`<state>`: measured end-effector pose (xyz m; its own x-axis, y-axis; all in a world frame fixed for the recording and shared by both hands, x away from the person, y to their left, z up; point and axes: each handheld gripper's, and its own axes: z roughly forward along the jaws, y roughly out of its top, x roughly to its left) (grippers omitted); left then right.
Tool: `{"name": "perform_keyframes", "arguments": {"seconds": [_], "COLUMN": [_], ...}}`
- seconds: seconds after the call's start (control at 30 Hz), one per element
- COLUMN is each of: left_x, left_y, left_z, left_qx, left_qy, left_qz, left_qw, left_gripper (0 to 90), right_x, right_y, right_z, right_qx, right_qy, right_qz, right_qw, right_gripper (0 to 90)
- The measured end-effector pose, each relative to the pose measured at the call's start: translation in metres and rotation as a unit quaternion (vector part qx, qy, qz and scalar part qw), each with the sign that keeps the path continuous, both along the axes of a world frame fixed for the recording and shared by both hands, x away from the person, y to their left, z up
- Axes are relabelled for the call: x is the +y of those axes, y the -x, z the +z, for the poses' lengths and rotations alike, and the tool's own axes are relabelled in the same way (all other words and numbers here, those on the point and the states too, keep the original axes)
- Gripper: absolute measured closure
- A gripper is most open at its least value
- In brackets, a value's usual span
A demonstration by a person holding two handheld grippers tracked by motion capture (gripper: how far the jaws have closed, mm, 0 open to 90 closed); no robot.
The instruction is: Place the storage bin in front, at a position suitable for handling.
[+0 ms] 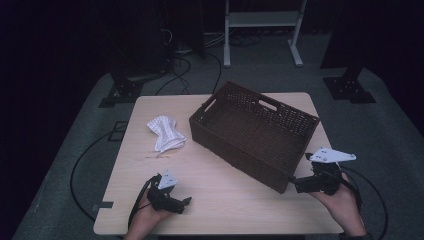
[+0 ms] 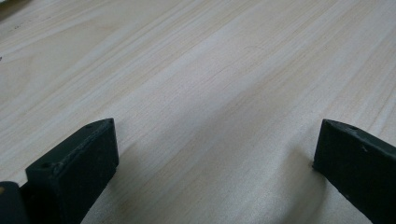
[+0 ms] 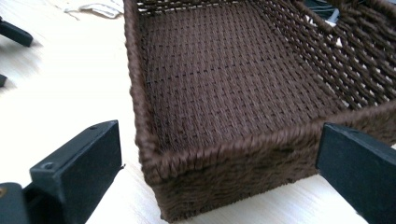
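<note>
The pale wooden surface (image 1: pixel 225 200) has open room across its near half, enough for either hand to move freely. The brown woven basket (image 1: pixel 252 132) sits angled on its far right part, empty, its near corner pointing at the right hand-held gripper (image 3: pixel 219 186). That one has its jaws spread wide either side of the corner and grips nothing, seemingly lined up to take the rim. The white crumpled cloth (image 1: pixel 165 134) lies just left of the basket, apart from it. The left hand-held gripper (image 1: pixel 172 200) rests low near the front edge, jaws wide apart and empty.
</note>
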<state>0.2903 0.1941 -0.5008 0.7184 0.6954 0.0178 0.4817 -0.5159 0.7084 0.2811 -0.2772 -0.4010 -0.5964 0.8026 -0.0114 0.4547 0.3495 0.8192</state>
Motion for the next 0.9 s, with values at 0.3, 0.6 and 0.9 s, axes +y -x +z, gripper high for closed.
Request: {"name": "perform_keyframes", "arguments": {"seconds": [0.3, 0.6, 0.9], "left_x": [0.0, 0.0, 0.0], "left_y": [0.0, 0.001, 0.001], "left_z": [0.0, 0.0, 0.0], "left_qx": [-0.002, -0.002, -0.002], "left_qy": [0.002, 0.002, 0.002], "left_qz": [0.003, 0.004, 0.004], "left_qw": [1.0, 1.0, 1.0], "left_gripper": [0.0, 0.0, 0.0], "right_x": [-0.003, -0.004, -0.006], "right_y": [0.008, 0.011, 0.011], "right_z": [-0.024, -0.049, -0.073], "right_qx": [0.005, 0.016, 0.037], "right_qy": [-0.012, -0.017, -0.027], "right_qz": [0.004, 0.007, 0.001], "right_qw": [0.9999, 0.9997, 0.999], "right_gripper": [0.1, 0.1, 0.1]}}
